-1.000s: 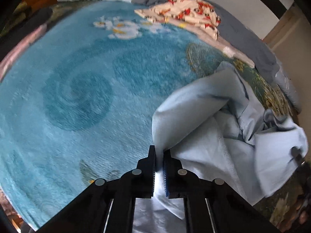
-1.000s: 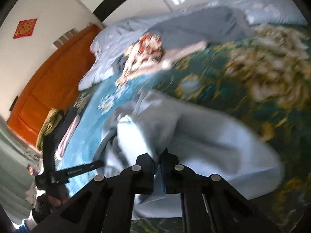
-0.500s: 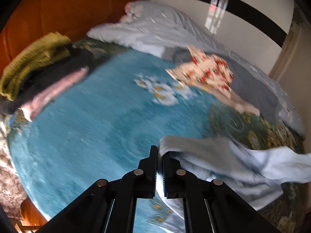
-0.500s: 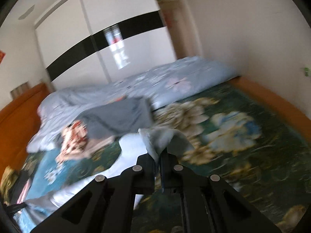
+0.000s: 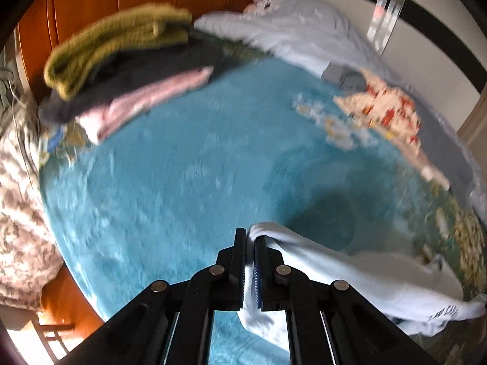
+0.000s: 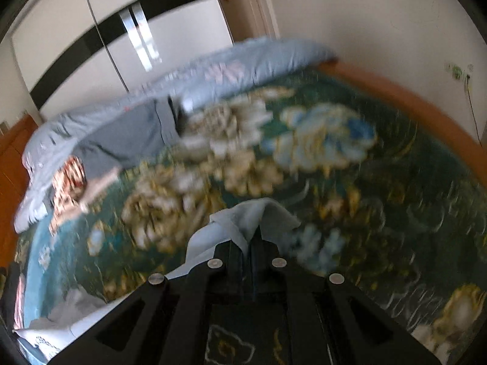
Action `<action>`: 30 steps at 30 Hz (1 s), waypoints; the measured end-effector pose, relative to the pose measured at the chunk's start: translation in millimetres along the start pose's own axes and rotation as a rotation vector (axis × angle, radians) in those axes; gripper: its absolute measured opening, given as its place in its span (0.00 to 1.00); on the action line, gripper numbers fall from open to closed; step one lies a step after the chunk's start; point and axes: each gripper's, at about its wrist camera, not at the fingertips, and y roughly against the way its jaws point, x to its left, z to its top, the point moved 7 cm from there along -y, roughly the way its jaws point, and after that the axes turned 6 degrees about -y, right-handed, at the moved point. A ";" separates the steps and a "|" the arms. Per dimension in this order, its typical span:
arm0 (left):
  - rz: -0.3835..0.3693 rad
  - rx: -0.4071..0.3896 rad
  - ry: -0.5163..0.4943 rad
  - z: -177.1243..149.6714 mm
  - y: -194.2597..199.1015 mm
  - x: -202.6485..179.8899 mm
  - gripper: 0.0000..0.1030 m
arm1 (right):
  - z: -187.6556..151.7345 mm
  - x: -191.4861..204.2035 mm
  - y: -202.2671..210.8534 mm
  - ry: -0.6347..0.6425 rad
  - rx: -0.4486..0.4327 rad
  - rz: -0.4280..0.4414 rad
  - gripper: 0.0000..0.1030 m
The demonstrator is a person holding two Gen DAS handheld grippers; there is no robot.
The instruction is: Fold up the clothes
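Observation:
A pale blue garment [image 5: 359,270] hangs stretched between my two grippers above the bed. My left gripper [image 5: 249,237] is shut on one edge of it, and the cloth trails off to the lower right, where dark printed lettering shows. My right gripper [image 6: 251,237] is shut on another bunched corner of the same garment [image 6: 258,216], and the rest drapes away to the lower left. Both views are motion-blurred.
A folded stack of olive, dark and pink clothes [image 5: 127,60] lies at the bed's far left by the orange headboard [image 5: 91,3]. A red-patterned garment [image 5: 386,109] and grey clothes [image 6: 127,140] lie by the pale blue duvet [image 6: 243,70]. The blanket [image 5: 182,182] is teal with flowers.
Both grippers have lifted and swung the garment up off the blanket and apart, so it now hangs stretched between them. The left view turned toward the headboard, the right toward the wall.

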 end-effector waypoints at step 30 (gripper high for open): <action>-0.104 0.013 0.149 -18.5 34.1 25.6 0.52 | -116.0 226.8 -47.1 0.332 0.377 0.457 0.45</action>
